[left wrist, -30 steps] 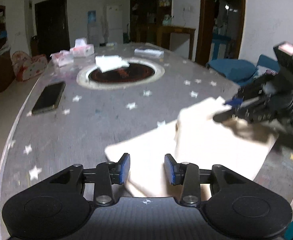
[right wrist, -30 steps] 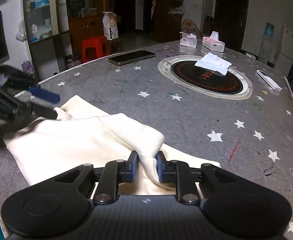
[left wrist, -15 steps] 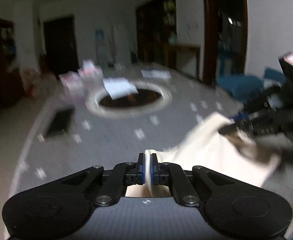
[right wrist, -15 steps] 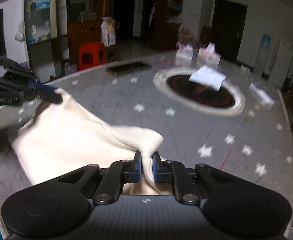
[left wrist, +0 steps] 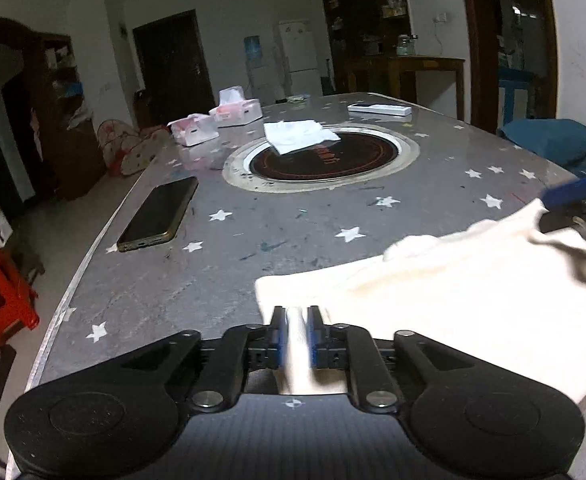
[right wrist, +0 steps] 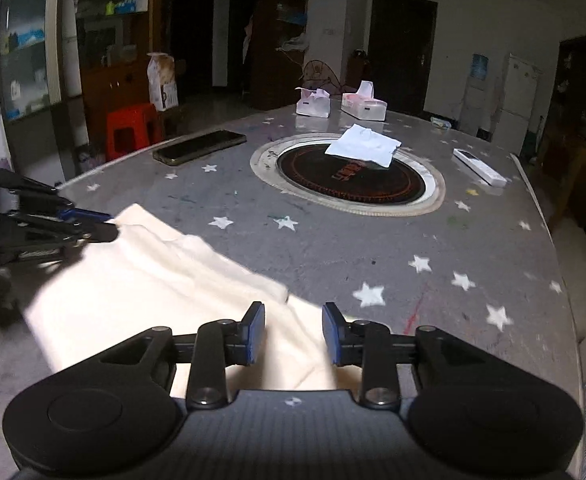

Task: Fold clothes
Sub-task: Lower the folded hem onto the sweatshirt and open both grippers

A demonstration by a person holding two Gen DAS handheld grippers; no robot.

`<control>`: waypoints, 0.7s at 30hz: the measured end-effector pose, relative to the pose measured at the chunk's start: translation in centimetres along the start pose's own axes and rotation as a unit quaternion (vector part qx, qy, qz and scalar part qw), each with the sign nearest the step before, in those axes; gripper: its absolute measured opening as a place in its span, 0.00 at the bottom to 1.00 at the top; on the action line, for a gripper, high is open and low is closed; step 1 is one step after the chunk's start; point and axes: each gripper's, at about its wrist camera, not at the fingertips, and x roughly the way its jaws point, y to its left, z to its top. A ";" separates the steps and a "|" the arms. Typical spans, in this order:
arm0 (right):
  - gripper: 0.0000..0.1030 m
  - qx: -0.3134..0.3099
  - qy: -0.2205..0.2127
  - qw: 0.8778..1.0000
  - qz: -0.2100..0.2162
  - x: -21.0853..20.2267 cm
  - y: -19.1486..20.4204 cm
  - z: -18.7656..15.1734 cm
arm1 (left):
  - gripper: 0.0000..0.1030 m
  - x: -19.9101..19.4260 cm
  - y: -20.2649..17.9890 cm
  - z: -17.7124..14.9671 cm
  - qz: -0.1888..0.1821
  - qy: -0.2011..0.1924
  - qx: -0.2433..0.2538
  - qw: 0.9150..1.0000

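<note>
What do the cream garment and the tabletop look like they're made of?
Cream garment: probably soft knit or fleece; it looks matte, with thick rounded folds. Tabletop: seemingly polished stone or glass; grey, glossy, star-printed, faintly reflecting the tissue boxes.

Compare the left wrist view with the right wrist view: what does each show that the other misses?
Only the left wrist view shows the left tongs shut on a bunched edge of the cream garment, plus a blue cushion beyond the table. Only the right wrist view shows the right tongs open over the garment, and a snack bag above the red stool. Both show the smartphone, the white cloth on the round black cooktop, two tissue packs and the white remote.
</note>
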 end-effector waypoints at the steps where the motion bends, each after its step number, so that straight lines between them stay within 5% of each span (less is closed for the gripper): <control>1: 0.29 0.002 0.002 1.000 -0.002 -0.3 0.0 -0.3 | 0.16 -0.3 0.2 0.2 0.001 -0.002 -0.003 1.000; 5: 0.29 0.022 0.014 1.000 -0.016 -0.9 -1.0 -1.6 | 0.16 -1.1 0.1 1.1 -0.011 -0.019 -0.007 1.000; 11: 0.28 0.030 0.025 0.999 -0.006 0.4 -1.4 -1.8 | 0.27 -0.6 -2.3 2.2 -0.059 -0.024 0.055 0.996; 14: 0.10 0.024 0.027 0.999 -0.001 0.6 -1.2 -1.6 | 0.27 0.9 -3.1 2.3 -0.078 -0.009 0.078 0.994; 16: 0.08 0.002 0.027 1.000 -0.015 0.4 -0.6 -1.2 | 0.14 1.8 -3.5 2.4 -0.076 0.003 0.090 0.993; 21: 0.07 -0.031 0.002 0.999 -0.043 0.0 -0.6 0.5 | 0.04 2.5 -3.5 2.4 -0.032 -0.001 0.084 0.996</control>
